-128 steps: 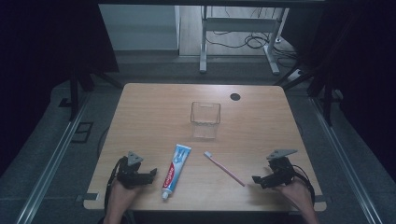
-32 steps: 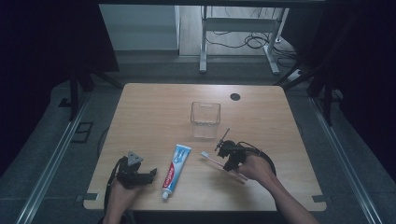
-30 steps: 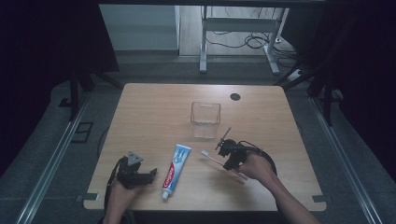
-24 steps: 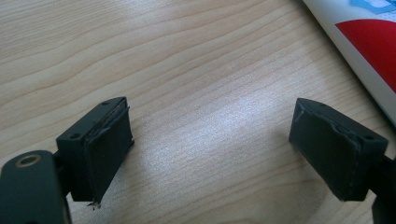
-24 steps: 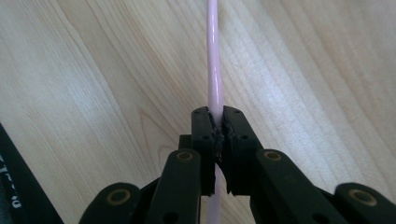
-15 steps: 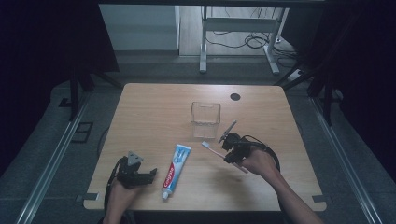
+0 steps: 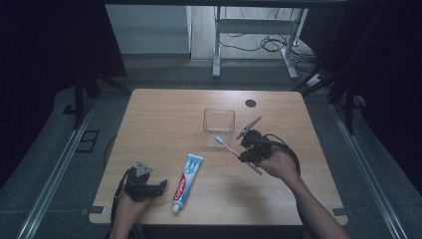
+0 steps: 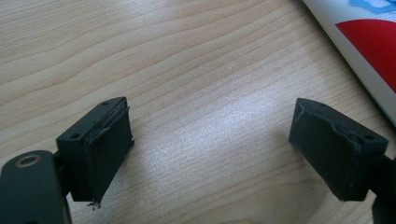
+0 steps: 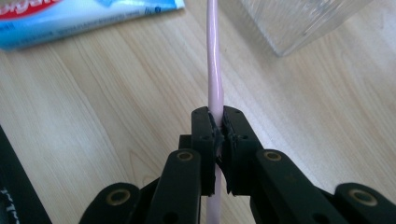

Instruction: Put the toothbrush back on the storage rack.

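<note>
My right gripper (image 7: 247, 152) (image 9: 215, 122) is shut on a pink toothbrush (image 7: 229, 147) (image 9: 214, 70) and holds it above the table, head toward the clear square container (image 7: 219, 121) (image 9: 294, 21). A toothpaste tube (image 7: 187, 176) (image 9: 70, 18) lies flat near the front middle of the table. My left gripper (image 7: 161, 186) (image 8: 210, 149) rests open on the wood at the front left, jaws wide apart with nothing between them; the tube's edge (image 8: 364, 42) lies just beyond its right jaw.
The wooden table (image 7: 164, 124) has a round black cable hole (image 7: 250, 103) at the back right. A person's forearms come in from the front edge. A desk frame and cables (image 7: 254, 40) stand on the floor behind.
My right gripper has lifted the toothbrush off the table and carried it up and toward the container. The left gripper has stayed where it was.
</note>
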The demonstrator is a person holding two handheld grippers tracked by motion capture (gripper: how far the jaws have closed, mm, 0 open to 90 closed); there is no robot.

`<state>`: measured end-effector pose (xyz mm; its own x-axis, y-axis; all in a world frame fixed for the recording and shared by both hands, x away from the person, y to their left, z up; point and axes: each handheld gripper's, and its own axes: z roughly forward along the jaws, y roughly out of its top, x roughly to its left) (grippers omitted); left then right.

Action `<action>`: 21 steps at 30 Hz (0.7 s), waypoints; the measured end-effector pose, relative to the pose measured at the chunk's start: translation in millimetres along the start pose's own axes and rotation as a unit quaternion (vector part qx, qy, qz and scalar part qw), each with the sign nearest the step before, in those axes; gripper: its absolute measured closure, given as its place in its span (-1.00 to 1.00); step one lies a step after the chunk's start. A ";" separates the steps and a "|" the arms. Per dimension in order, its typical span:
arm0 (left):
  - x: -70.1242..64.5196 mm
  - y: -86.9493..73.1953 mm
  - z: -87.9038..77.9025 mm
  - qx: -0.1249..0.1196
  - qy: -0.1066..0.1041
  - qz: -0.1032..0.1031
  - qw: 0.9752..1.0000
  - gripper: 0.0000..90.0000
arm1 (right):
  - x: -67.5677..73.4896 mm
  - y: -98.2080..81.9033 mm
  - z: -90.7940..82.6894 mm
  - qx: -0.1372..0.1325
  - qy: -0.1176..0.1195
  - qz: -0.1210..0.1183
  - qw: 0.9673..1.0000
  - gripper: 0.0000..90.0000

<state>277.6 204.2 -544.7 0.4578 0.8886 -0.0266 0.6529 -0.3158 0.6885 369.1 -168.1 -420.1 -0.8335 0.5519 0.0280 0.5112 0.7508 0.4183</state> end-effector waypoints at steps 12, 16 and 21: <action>-0.1 0.0 0.0 0.000 0.000 -0.001 1.000 -0.71 | -15.8 9.8 -15.4 -0.051 0.000 0.026 0.998 0.86; -0.1 0.0 0.0 0.000 0.000 -0.001 1.000 -0.71 | -20.8 13.7 -18.4 -0.068 -0.003 0.030 0.997 0.86; 0.0 0.1 0.1 0.000 0.000 -0.001 1.000 -0.71 | -26.1 18.9 -18.6 -0.084 -0.005 0.034 0.996 0.86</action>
<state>277.8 204.1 -544.7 0.4574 0.8888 -0.0280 0.6537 -0.3147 0.6883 396.6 -175.0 -396.0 -0.7950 0.6044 0.0523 0.5241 0.6407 0.5611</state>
